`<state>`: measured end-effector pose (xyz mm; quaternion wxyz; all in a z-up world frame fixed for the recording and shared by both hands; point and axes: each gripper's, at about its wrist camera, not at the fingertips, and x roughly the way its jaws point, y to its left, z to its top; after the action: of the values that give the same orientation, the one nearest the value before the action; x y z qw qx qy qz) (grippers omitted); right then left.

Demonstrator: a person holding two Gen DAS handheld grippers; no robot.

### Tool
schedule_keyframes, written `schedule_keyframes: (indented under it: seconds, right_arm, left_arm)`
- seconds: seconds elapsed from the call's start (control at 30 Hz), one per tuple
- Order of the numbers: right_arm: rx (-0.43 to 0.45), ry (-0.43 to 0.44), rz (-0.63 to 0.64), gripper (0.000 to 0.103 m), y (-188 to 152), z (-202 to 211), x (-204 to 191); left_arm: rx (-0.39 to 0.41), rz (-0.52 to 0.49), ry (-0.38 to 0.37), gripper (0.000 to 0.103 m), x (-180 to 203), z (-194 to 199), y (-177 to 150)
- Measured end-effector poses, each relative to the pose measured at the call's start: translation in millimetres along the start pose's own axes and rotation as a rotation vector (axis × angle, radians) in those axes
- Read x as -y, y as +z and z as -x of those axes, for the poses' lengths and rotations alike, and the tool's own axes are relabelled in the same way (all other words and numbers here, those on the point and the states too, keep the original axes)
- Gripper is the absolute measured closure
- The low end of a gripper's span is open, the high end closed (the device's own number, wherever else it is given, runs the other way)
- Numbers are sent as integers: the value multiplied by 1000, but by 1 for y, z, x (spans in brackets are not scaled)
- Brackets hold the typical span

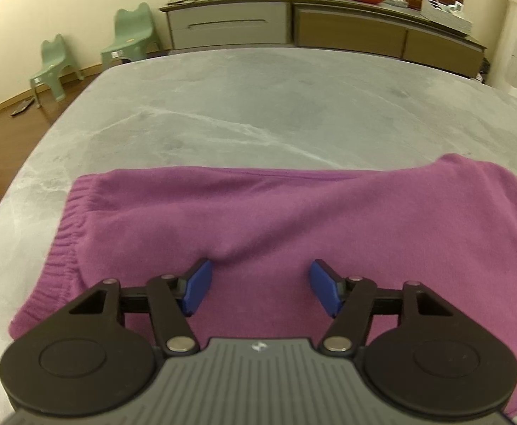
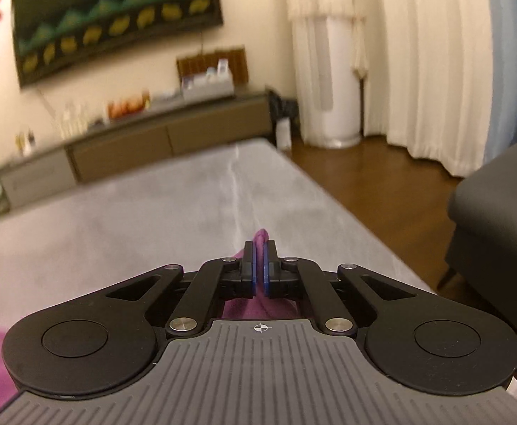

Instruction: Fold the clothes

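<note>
Your grey marbled bench [image 1: 258,113] fills most of both views, and the purple garment [image 1: 293,219] is your landmark on it. It lies spread across the near part of the bench, its ribbed elastic band [image 1: 63,241] at the left end, the cloth rumpled and raised toward the right end.

Beyond the garment, past the far edge of the bench, the long grey and brown sideboard [image 1: 293,28] runs along the wall, cluttered on top. Left of the garment, off the bench, two small green chairs [image 1: 131,32] stand on the wooden floor. In the right wrist view, a dark sofa [image 2: 499,212] sits right of the bench, and white curtains [image 2: 417,63] hang beyond it.

Now your left claw [image 1: 260,285]: it hovers right over the near middle of the garment, blue pads [image 1: 198,287] spread wide, cloth lying between and below them with a small pucker just ahead. The pads press on nothing.

Your right claw [image 2: 259,269] is clamped tight, and it has a fold of the purple garment [image 2: 261,237] pinched between the pads. A tip of cloth pokes out past the fingertips, more hangs beneath the claw, and the view is blurred.
</note>
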<state>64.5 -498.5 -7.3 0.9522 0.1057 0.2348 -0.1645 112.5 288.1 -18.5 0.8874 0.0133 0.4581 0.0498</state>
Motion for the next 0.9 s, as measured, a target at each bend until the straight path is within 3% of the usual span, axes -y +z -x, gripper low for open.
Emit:
schedule_keyframes:
  seconds: [0.23,0.33,0.4,0.47,0.57,0.63,0.67,0.8,0.87,0.9]
  right_arm:
    - [-183,-139,48,103,-20,-63,8]
    - [-182,-160,34,102,-20,-61,15]
    - [-126,-164,58,95,-14,-43,8]
    - [-63,-113,95,90,-9,-17,-11]
    - [-39,57,144,88,-14,16,-57]
    - [-88,177,189,67,-27,22,-97]
    - [-123,228,221,64,-35,21,-119]
    - [-201,333,379,57,-64,25,-192]
    - [-215,354,425,54,-76,30,-212]
    - [-223,363,446,54,-82,33,-221]
  left_arm:
    - [5,4,11,38,0,2,-1]
    - [-1,19,10,40,0,3,2]
    - [14,43,19,48,0,10,5]
    - [74,52,-20,48,6,28,8]
    - [134,27,-170,48,34,51,11]
    - [120,-44,-245,47,69,50,12]
    - [107,-84,-269,47,87,48,12]
    - [94,-209,-234,47,145,22,19]
    - [87,-198,-194,46,157,4,25]
    - [86,-168,-176,40,159,-5,29]
